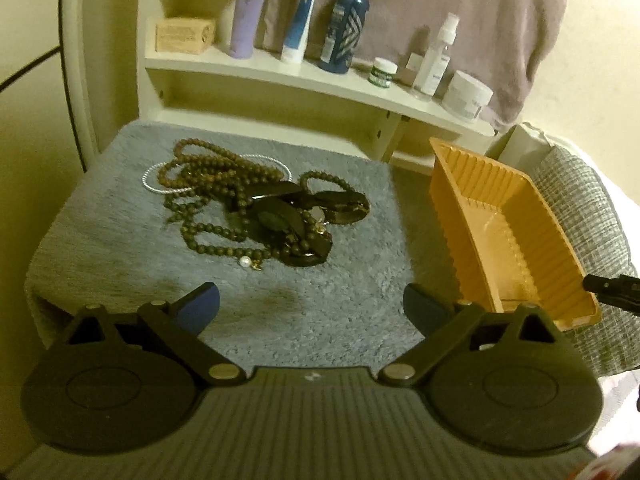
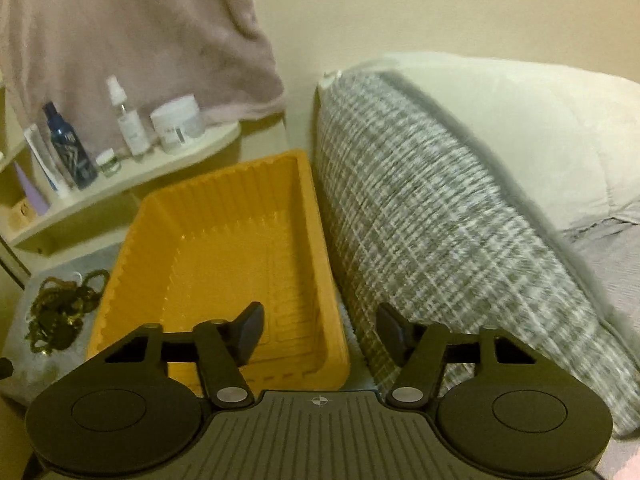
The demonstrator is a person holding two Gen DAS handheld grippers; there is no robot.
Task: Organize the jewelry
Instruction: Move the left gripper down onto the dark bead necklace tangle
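A grey fluffy mat (image 1: 100, 216) is seen in the left wrist view, and on it a tangled pile of jewelry (image 1: 256, 204) is lying: long strings of dark brown beads, a thin silver ring-shaped bangle (image 1: 160, 184) at the far left side of the pile, some flat dark pieces in the middle, and one white pearl (image 1: 245, 261) at the near edge. The left gripper (image 1: 311, 307) is held above the near part of the mat, well apart from the pile. Its jaws are spread wide and nothing is between them.

To the right of the mat an orange plastic tray (image 1: 444, 184) is placed, with ribbed walls. Nothing can be seen inside it. In the right wrist view the right gripper (image 2: 320, 330) is held over the near right corner of this tray (image 2: 224, 184). Its jaws are parted and nothing is held between them. The jewelry is seen there only small, at the left edge on the mat.

Just beside the tray, on its right, a grey checked cushion (image 2: 440, 220) is leaning, and a pale pillow (image 2: 520, 120) is behind it. Behind the mat a white shelf (image 1: 280, 74) is standing with bottles and jars on it, and a pinkish towel (image 1: 460, 12) is hanging above.
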